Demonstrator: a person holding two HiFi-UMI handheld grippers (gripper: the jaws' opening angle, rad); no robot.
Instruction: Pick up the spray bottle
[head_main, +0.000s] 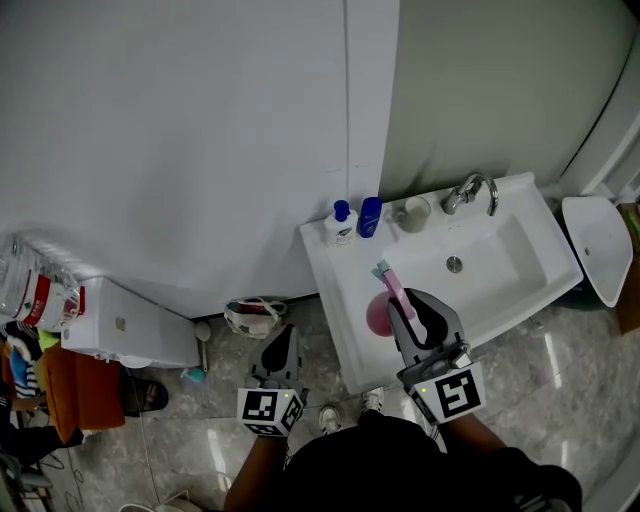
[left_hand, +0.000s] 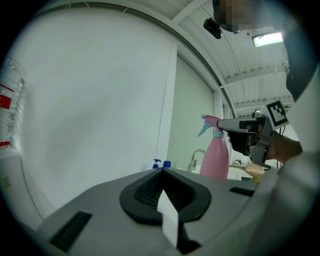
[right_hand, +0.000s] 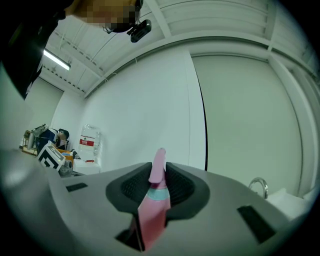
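The pink spray bottle (head_main: 378, 316) with a teal trigger hangs over the front left part of the white sink (head_main: 335, 262). My right gripper (head_main: 412, 305) is shut on its pink spray head. The right gripper view shows that head and its teal collar (right_hand: 156, 192) clamped between the jaws. From the left gripper view, the bottle (left_hand: 215, 156) hangs upright under the right gripper (left_hand: 235, 131). My left gripper (head_main: 282, 340) sits lower left of the sink, over the floor, jaws together and holding nothing.
At the sink's back edge stand a white pump bottle (head_main: 340, 226), a blue bottle (head_main: 370, 215), a cup (head_main: 413, 213) and the faucet (head_main: 472, 190). A white bin (head_main: 597, 245) stands to the right. A bag (head_main: 255, 315) and a white tank (head_main: 125, 325) are at the left.
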